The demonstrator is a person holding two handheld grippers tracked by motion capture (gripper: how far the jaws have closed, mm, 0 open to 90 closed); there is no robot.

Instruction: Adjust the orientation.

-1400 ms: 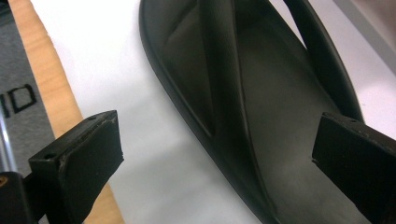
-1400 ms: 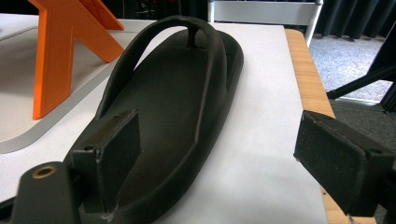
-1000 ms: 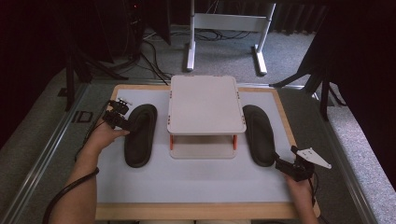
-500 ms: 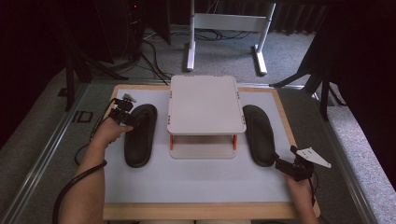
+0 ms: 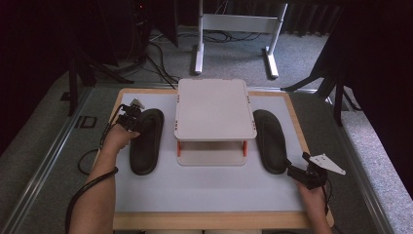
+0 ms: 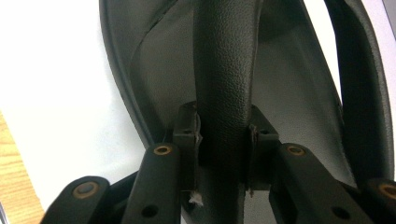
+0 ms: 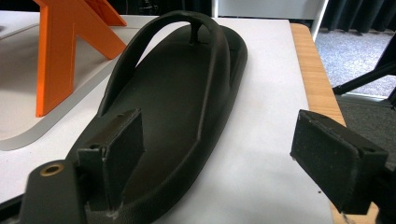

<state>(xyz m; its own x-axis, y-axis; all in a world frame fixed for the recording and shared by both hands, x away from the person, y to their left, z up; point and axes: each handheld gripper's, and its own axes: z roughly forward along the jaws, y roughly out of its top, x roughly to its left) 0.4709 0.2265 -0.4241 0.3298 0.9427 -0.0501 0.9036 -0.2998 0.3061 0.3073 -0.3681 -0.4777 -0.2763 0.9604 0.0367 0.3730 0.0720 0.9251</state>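
The left gripper (image 5: 132, 120) has just been closing its jaws, and now they pinch the strap (image 6: 223, 93) of the left flip-flop (image 5: 146, 141).

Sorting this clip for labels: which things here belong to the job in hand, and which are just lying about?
In the job:
left sandal, strap clamped in left claw
right sandal, open right claw at its heel

Lying about:
small white shelf
desk legs behind the table
floor cables

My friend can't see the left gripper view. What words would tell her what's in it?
The left gripper has closed on the black strap of a dark flip-flop lying on the white table. A bit of the table's wooden edge shows.
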